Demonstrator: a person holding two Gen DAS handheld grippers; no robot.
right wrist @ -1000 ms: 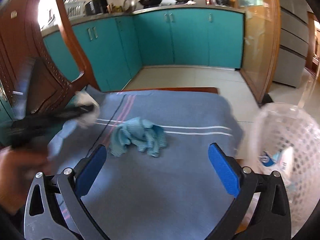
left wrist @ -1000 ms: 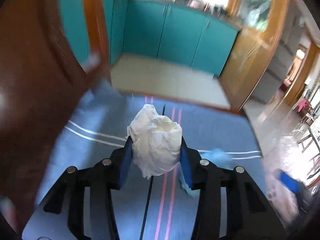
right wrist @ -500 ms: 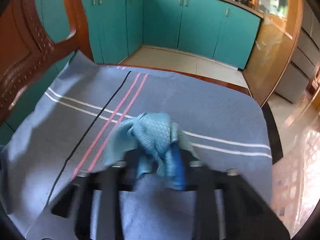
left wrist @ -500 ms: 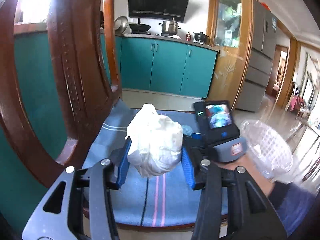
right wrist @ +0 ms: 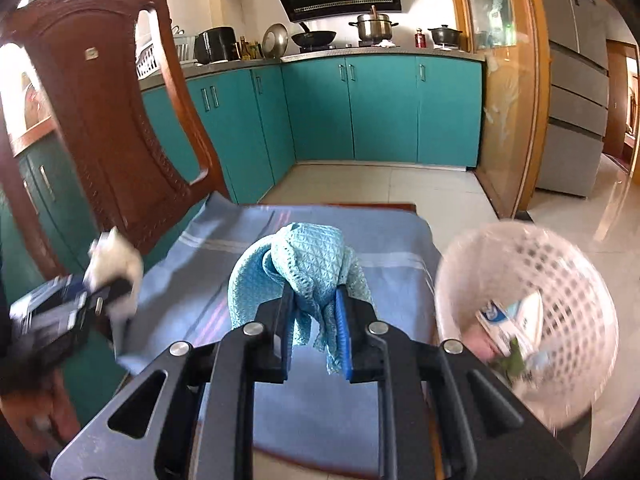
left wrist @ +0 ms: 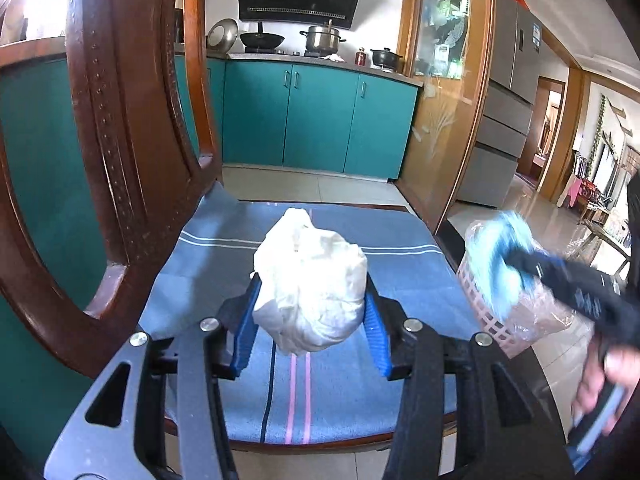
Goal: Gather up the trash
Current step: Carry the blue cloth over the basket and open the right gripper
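Your white crumpled wad of paper (left wrist: 311,288) sits squeezed between the two blue pads of your left tongs (left wrist: 311,322), bulging above and below them and held clear above the blue striped cloth (left wrist: 332,392) that covers the chair seat. Your teal quilted rag (right wrist: 298,270) is pinched in your right tongs (right wrist: 316,336), whose pads are pressed nearly together on its middle; most of the rag bunches over the tips on the far side and to the left, and a loose end hangs down between the pads on the near side. From the left wrist view, your right tongs with the rag appear blurred at the right, in front of the pale lattice basket (left wrist: 486,312), which stands beside the right edge of the seat. In the right wrist view that basket (right wrist: 576,280) lies just right of the tongs, and a white and blue carton (right wrist: 514,326) and something green rest inside it. The carved wooden chair back (right wrist: 100,120) rises at the left of the seat. Beyond the seat lies a tiled floor, and at the far wall stand teal cabinets (right wrist: 380,108) under a worktop carrying pots and a pan.
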